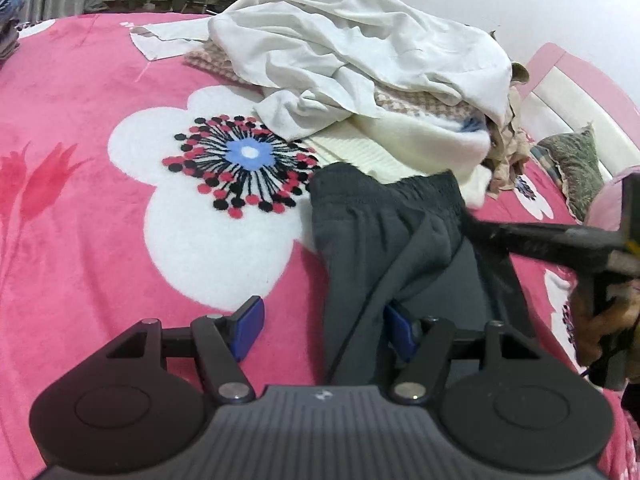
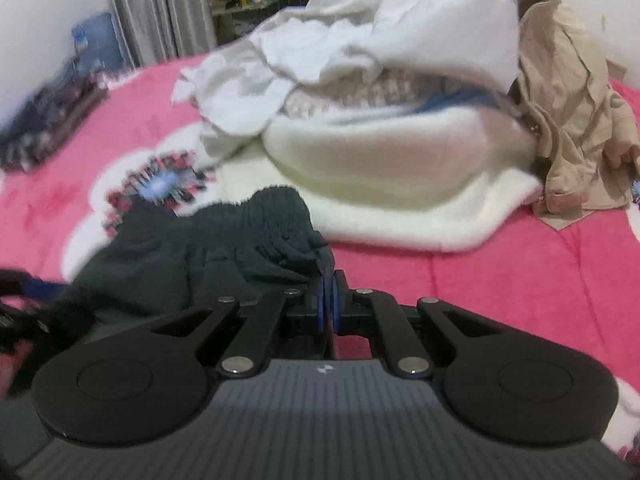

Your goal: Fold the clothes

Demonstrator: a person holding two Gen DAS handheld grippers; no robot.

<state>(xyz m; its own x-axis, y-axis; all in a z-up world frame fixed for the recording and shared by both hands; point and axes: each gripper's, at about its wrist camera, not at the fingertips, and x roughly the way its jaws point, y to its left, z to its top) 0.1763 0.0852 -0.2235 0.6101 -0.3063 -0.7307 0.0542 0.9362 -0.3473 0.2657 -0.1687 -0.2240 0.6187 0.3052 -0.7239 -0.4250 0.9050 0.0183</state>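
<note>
A dark grey garment with a gathered elastic waistband (image 1: 380,240) lies on the pink flowered blanket (image 1: 80,200). My left gripper (image 1: 325,328) is open low over the garment's near part. Its left pad rests clear over the blanket, and the cloth's left edge runs between the pads, next to the right one. In the right wrist view my right gripper (image 2: 328,300) is shut on the right end of the waistband (image 2: 256,220), which bunches just past the blue pads. The left wrist view shows that right gripper (image 1: 472,222) reaching in from the right, a hand (image 1: 600,320) behind it.
A heap of clothes lies just beyond the garment: a white shirt (image 1: 340,40), a cream knit (image 2: 380,152) and a beige piece (image 2: 572,100). Folded dark clothes (image 2: 52,120) are stacked at the far left. A pillow (image 1: 576,168) lies by the headboard (image 1: 568,92).
</note>
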